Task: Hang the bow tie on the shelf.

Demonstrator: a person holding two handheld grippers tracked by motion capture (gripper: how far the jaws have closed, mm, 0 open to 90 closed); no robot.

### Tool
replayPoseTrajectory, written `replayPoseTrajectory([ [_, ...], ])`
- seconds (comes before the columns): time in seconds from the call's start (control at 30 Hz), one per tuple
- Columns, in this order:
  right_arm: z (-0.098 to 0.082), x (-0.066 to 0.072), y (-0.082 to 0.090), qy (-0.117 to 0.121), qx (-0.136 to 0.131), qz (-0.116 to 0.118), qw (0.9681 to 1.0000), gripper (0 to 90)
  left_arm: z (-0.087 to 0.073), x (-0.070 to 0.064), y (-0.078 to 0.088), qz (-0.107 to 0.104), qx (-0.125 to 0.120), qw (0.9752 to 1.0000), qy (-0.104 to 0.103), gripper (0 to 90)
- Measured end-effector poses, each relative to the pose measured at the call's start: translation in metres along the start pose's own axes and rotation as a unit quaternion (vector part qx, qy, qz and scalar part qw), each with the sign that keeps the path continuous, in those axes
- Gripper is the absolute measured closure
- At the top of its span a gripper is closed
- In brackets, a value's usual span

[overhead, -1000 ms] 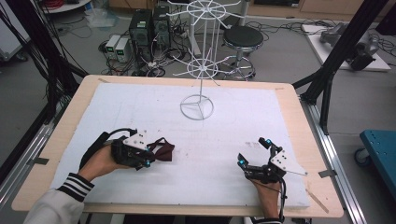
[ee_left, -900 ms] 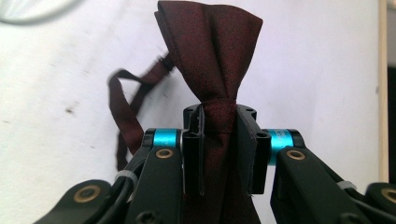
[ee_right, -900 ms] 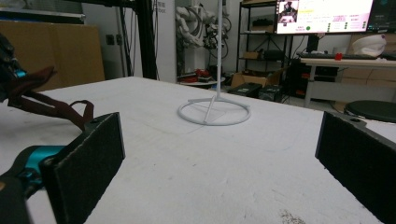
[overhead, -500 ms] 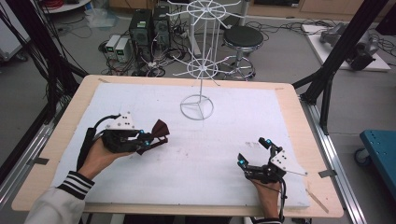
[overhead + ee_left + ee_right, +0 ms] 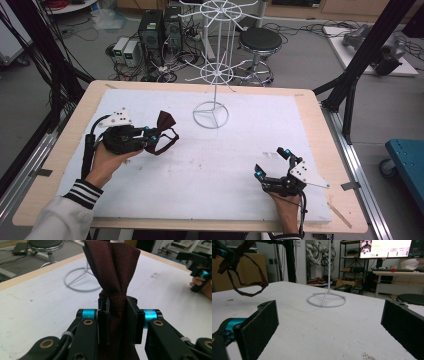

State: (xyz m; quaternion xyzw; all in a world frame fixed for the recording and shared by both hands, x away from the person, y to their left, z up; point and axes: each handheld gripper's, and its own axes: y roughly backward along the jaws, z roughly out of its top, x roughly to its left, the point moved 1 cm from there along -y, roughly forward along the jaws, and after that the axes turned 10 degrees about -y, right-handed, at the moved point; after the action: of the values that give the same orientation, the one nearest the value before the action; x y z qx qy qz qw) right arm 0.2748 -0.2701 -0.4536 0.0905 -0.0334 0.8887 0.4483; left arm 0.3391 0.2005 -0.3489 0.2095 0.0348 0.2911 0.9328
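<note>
Over the left half of the white mat (image 5: pixel 240 165), the left gripper (image 5: pixel 152 136) is clamped on a dark red bow tie (image 5: pixel 163 121), its jaws pinching the knot so one wing fans upward beyond them. The tie is lifted off the mat, and its strap (image 5: pixel 167 142) hangs in a loop below. Near the mat's front right corner the right gripper (image 5: pixel 272 162) rests low, its jaws wide apart with nothing between them. A white wire stand (image 5: pixel 211 75) rises from its ring base at the mat's far middle, well apart from both grippers.
</note>
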Motion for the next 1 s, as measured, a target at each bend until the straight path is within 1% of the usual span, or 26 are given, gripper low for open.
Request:
replayPoseTrajectory([
  [0.13, 0.0, 0.0, 0.0, 0.0, 0.0, 0.0, 1.0, 0.6, 0.002, 0.005, 0.001, 0.021, -0.007, 0.9997, 0.006, 73.8],
  [0.2, 0.0, 0.0, 0.0, 0.0, 0.0, 0.0, 1.0, 0.6, 0.005, 0.006, 0.001, 0.03, -0.014, 0.9994, 0.009, 73.8],
  [0.27, 0.0, 0.0, 0.0, 0.0, 0.0, 0.0, 1.0, 0.6, 0.009, 0.008, 0.002, 0.04, -0.015, 0.9991, 0.007, 73.8],
  [0.33, 0.0, 0.0, 0.0, 0.0, -0.001, -0.001, 1.0, 0.6, 0.014, 0.01, 0.003, 0.043, -0.017, 0.9989, 0.007, 73.8],
  [0.4, 0.0, 0.0, 0.0, 0.001, -0.001, 0.0, 1.0, 0.6, 0.02, 0.011, 0.003, 0.049, -0.014, 0.9987, 0.001, 73.8],
  [0.43, 0.0, 0.0, 0.0, 0.001, -0.001, -0.001, 1.0, 0.6, 0.023, 0.012, 0.003, 0.048, -0.014, 0.9988, 0.0, 73.8],
  [0.47, 0.0, 0.0, 0.0, 0.001, -0.001, -0.001, 1.0, 0.6, 0.026, 0.012, 0.003, 0.05, -0.016, 0.9986, 0.005, 73.8],
  [0.5, 0.0, 0.0, 0.0, 0.0, -0.001, 0.0, 1.0, 0.6, 0.029, 0.013, 0.003, 0.053, -0.017, 0.9985, 0.001, 73.8],
  [0.63, 0.0, 0.0, 0.0, 0.0, -0.001, 0.0, 1.0, 0.6, 0.04, 0.017, 0.003, 0.059, -0.026, 0.9979, 0.002, 73.8],
  [0.73, 0.0, 0.0, 0.0, 0.001, 0.0, 0.0, 1.0, 0.6, 0.048, 0.018, 0.002, 0.062, -0.028, 0.9977, 0.001, 73.8],
  [1.0, 0.0, 0.001, 0.0, -0.002, 0.002, 0.0, 1.0, 0.6, 0.064, 0.024, -0.002, 0.082, -0.031, 0.9961, 0.0, 73.8],
])
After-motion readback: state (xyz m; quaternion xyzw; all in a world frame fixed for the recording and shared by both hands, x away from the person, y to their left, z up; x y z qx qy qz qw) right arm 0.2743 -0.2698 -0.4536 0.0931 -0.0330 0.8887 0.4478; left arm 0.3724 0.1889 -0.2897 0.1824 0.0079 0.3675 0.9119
